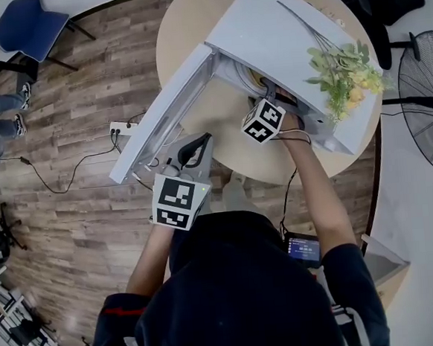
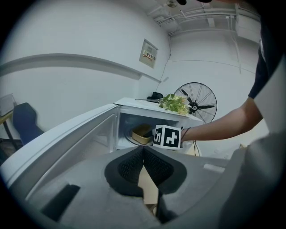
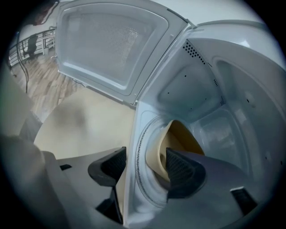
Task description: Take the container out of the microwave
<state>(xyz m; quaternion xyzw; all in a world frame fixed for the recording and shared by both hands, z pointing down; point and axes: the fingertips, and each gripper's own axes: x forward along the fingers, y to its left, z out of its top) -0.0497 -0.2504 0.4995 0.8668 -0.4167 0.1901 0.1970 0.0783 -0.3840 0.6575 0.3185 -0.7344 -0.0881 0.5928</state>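
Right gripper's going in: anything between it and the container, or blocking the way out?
Nothing visible blocks it. The microwave door is swung wide open, and the open right gripper sits at the cavity mouth with the beige container straight ahead on the turntable. Only the cavity's front edge crosses between the jaws.

The person wore a dark navy short-sleeved shirt [image 1: 233, 294], red-striped on the left sleeve. The grey plastic left gripper [image 2: 143, 151] and right gripper [image 3: 146, 155] each bore a black-and-white marker cube [image 1: 178, 201].

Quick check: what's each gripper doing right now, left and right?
Left gripper: jaws shut, holding nothing.
Right gripper: jaws open, the container edge between them, not gripped.
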